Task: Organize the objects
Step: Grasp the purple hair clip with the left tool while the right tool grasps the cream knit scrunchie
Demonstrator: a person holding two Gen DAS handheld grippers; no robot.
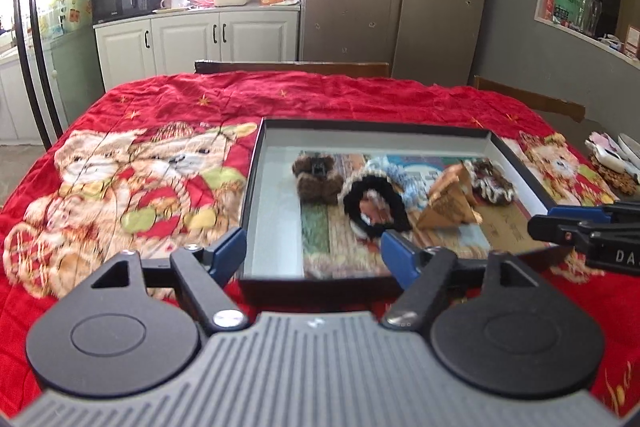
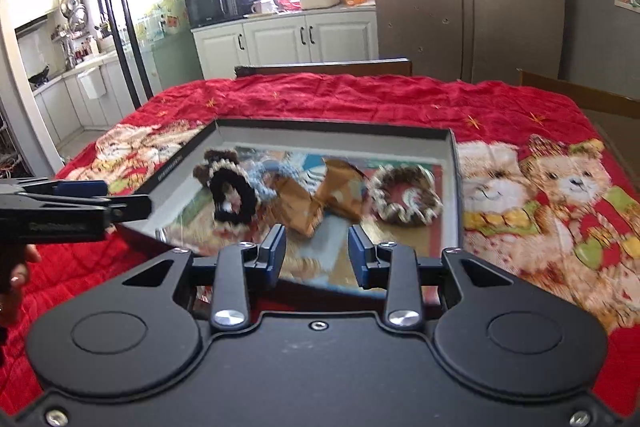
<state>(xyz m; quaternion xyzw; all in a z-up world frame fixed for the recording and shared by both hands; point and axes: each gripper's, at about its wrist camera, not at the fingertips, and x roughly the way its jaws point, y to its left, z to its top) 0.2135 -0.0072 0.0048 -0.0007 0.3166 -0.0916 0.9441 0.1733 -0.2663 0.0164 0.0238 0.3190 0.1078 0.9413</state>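
The letters "DA" are read in pale print on the body of the right gripper (image 1: pixel 538 225) where it enters the left wrist view from the right edge; the rest of the word is cut off by the frame. A line of small print runs along the left wall of the shallow black box (image 2: pixel 176 163), but it is too blurred to be read. A short raised mark on the left gripper (image 2: pixel 136 205) body is equally illegible in the right wrist view.

The box is seen lying on the red bear-print quilt (image 1: pixel 132 187), a printed picture lining its floor. Inside it are gathered a black scrunchie (image 1: pixel 374 207), a brown furry scrunchie (image 1: pixel 316 179), a pale blue scrunchie (image 2: pixel 276 169) half hidden behind the black one, a brown-and-cream scrunchie (image 2: pixel 406 199) toward the right side, and folded brown paper pieces (image 2: pixel 320 201) in the middle. All are softened by motion blur, so their edges are hard to trace.

The left gripper (image 1: pixel 314 257) is held over the near rim of the box with its blue pads spread wide and nothing between them. The right gripper (image 2: pixel 316 253) is likewise released, empty, above the near edge. Some patterned items (image 1: pixel 612 163) at the far right of the table are cut off and cannot be identified. A fingertip of the hand (image 2: pixel 18 277) holding the left gripper is just visible.
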